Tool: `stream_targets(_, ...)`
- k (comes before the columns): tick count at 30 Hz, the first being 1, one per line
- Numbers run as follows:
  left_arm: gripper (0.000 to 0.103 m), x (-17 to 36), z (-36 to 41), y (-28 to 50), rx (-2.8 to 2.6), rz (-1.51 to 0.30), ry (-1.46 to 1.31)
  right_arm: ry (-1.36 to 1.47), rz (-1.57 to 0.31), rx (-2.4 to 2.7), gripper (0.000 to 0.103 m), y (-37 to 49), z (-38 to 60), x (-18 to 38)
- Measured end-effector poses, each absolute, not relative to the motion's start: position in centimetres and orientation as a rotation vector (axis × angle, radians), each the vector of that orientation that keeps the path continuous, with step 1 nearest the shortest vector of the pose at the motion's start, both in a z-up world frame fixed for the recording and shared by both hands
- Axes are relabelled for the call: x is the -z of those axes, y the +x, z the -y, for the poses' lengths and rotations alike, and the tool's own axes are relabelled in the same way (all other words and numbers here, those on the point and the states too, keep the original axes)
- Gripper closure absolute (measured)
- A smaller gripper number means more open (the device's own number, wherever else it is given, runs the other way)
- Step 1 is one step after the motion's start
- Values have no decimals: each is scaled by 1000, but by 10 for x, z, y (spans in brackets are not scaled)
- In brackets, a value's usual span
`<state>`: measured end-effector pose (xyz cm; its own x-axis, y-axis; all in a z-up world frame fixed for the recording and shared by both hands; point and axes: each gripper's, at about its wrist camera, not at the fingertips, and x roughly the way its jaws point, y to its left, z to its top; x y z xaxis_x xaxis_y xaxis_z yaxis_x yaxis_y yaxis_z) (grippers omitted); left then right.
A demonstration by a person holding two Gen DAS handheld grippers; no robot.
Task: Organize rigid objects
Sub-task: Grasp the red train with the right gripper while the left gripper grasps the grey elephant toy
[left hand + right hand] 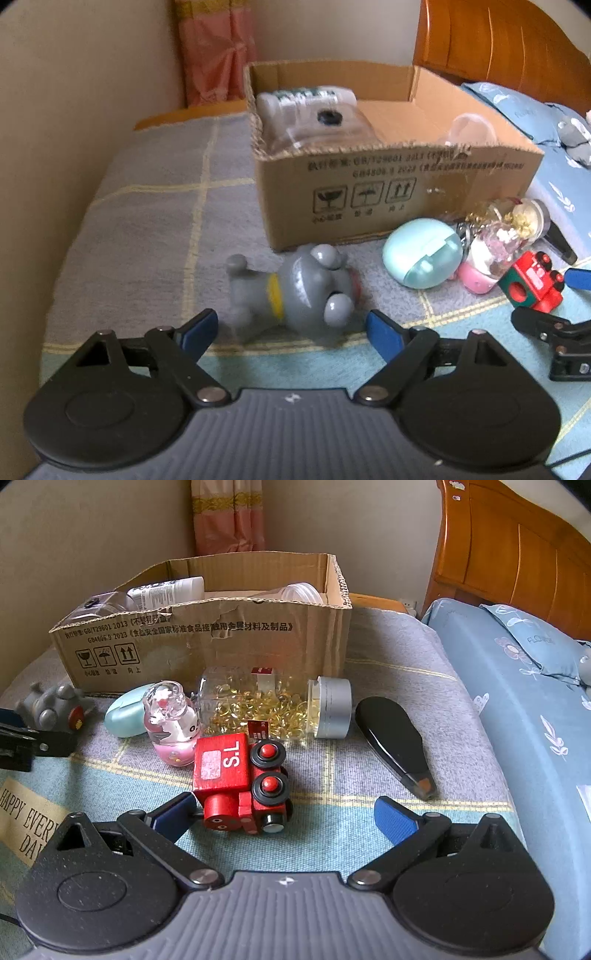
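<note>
**Two grippers wide open over toys on the blanket**

Two sets of jaws stand spread, neither pressing on anything. In the left wrist view, the left gripper frames a grey toy figure lying on its side at centre frame, with gaps on both sides. Behind it, the cardboard box holds a clear bottle. In the right wrist view, the right gripper has a red toy train near its left finger, untouched. Further right lie a capsule jar and a black case.
</note>
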<state>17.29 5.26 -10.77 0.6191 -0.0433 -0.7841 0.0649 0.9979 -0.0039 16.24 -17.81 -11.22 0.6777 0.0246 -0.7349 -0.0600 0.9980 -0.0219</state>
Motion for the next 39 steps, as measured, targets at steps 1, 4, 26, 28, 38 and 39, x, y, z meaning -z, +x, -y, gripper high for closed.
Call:
stream_targets(1, 8, 110, -52, 175, 57, -897, 22, -46, -825, -50, 0, 162, 178, 112)
stream_targets(4, 1, 114, -54, 178, 48, -889, 11, -46, -824, -51, 0, 161, 178, 112)
stream_targets(26, 18, 112, -50, 171, 1, -850, -13, -74, -809, -132, 11, 163, 164, 108)
stream_targets(28, 24, 111, -50, 170, -3, -849, -17, -73, -805, -136, 17, 163, 163, 106)
stream_targets(38, 29, 109, -49, 172, 1, -846, -26, -107, -796, -159, 40, 167, 156, 101)
stream_targets(39, 29, 109, -49, 172, 4, -845, -22, -108, -794, -158, 42, 166, 156, 101)
